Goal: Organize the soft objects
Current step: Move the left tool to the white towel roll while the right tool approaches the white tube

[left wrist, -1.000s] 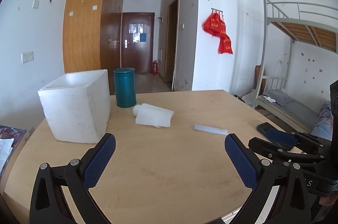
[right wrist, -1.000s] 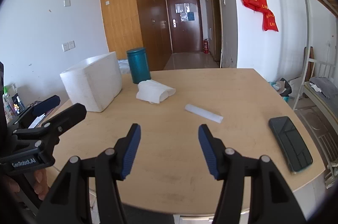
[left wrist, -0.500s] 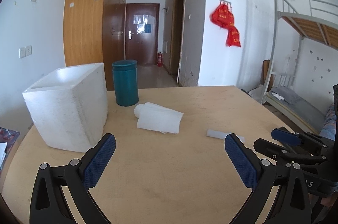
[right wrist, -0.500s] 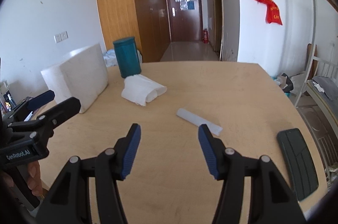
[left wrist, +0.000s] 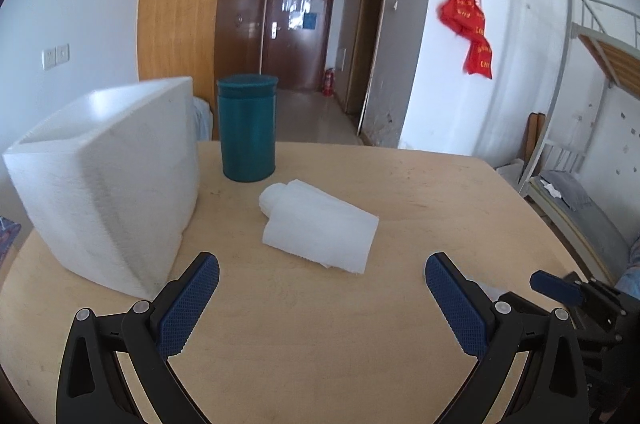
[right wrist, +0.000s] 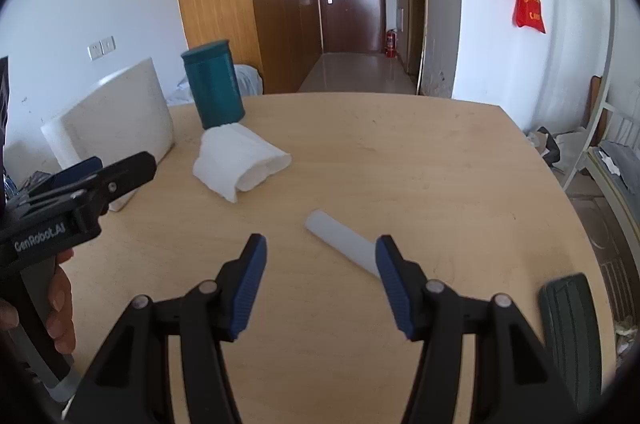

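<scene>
My left gripper (left wrist: 322, 294) and right gripper (right wrist: 320, 270) hover with jaws apart and empty over the round wooden counter (right wrist: 400, 160); a rolled white towel (left wrist: 320, 228) lies ahead, and a translucent white tube (right wrist: 340, 240) lies just beyond my right jaws.

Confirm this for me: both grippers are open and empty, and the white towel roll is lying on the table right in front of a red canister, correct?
Not quite. The canister is teal, not red, as the left wrist view shows. Otherwise correct: the left gripper and right gripper are open and empty, and the white towel roll lies on the table before it.
</scene>
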A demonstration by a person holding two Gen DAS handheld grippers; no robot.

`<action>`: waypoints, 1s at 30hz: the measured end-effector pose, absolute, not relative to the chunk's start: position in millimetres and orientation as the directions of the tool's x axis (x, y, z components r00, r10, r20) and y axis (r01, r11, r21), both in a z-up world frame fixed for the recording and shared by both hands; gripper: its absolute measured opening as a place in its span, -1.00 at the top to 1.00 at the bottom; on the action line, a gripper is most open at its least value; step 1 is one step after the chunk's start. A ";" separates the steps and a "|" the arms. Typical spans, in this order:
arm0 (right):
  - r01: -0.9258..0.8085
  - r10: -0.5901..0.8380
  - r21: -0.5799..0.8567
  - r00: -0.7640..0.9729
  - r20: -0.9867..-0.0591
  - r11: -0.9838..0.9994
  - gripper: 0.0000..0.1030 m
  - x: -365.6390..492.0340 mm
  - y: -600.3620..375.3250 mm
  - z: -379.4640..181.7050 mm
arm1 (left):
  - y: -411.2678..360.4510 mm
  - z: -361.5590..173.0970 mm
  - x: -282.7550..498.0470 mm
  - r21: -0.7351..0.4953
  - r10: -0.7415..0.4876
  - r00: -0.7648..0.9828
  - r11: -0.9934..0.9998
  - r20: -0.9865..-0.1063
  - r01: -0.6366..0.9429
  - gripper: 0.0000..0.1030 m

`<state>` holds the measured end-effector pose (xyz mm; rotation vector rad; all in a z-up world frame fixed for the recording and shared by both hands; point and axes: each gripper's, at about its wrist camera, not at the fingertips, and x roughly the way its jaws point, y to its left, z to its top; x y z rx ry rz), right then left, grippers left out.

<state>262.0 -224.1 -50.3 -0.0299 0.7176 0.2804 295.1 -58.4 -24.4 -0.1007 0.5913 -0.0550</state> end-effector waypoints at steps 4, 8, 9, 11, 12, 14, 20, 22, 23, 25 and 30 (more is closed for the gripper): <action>-0.272 0.236 0.056 0.693 -0.681 0.961 -0.19 276.4 -225.4 -58.9 | -63.8 -32.6 312.9 -0.096 -0.063 0.813 0.995 -0.579 0.009 -0.99; -0.290 0.244 0.055 0.670 -0.701 0.955 -0.19 289.3 -226.3 -65.1 | -64.6 -41.8 330.6 -0.099 -0.051 0.788 0.995 -0.614 -0.013 -0.99; -0.295 0.250 0.060 0.664 -0.705 0.954 -0.19 292.1 -227.0 -66.1 | -66.2 -43.7 336.1 -0.089 -0.033 0.783 0.996 -0.621 -0.029 -0.99; -0.307 0.261 0.068 0.649 -0.715 0.949 -0.19 297.2 -227.9 -68.8 | -67.9 -46.7 346.5 -0.074 -0.005 0.773 0.996 -0.634 -0.054 -0.99; -0.309 0.263 0.070 0.644 -0.718 0.948 -0.19 299.6 -227.8 -70.0 | -68.9 -48.7 352.6 -0.070 0.001 0.763 0.996 -0.647 -0.061 -0.99; -0.317 0.274 0.082 0.628 -0.729 0.945 -0.19 303.0 -228.6 -74.1 | -69.2 -52.6 360.6 -0.065 0.015 0.750 0.995 -0.661 -0.077 -0.99; -0.327 0.300 0.114 0.605 -0.737 0.938 -0.19 306.6 -231.5 -75.2 | -66.9 -64.5 384.9 -0.047 0.080 0.708 0.986 -0.701 -0.158 -0.99; -0.326 0.293 0.107 0.602 -0.742 0.939 -0.19 308.2 -232.3 -75.5 | -69.2 -69.4 391.9 -0.059 0.062 0.693 0.987 -0.718 -0.149 -0.99; -0.328 0.289 0.101 0.599 -0.747 0.939 -0.19 309.1 -232.3 -76.0 | -70.2 -71.6 395.6 -0.057 0.064 0.683 0.986 -0.727 -0.154 -0.99; -0.332 0.288 0.098 0.591 -0.754 0.938 -0.19 312.8 -231.8 -77.3 | -70.0 -73.8 401.5 -0.067 0.065 0.676 0.984 -0.734 -0.167 -0.99; -0.334 0.284 0.094 0.583 -0.761 0.938 -0.19 320.9 -232.3 -79.9 | -68.6 -76.3 417.1 -0.083 0.065 0.643 0.977 -0.763 -0.198 -0.99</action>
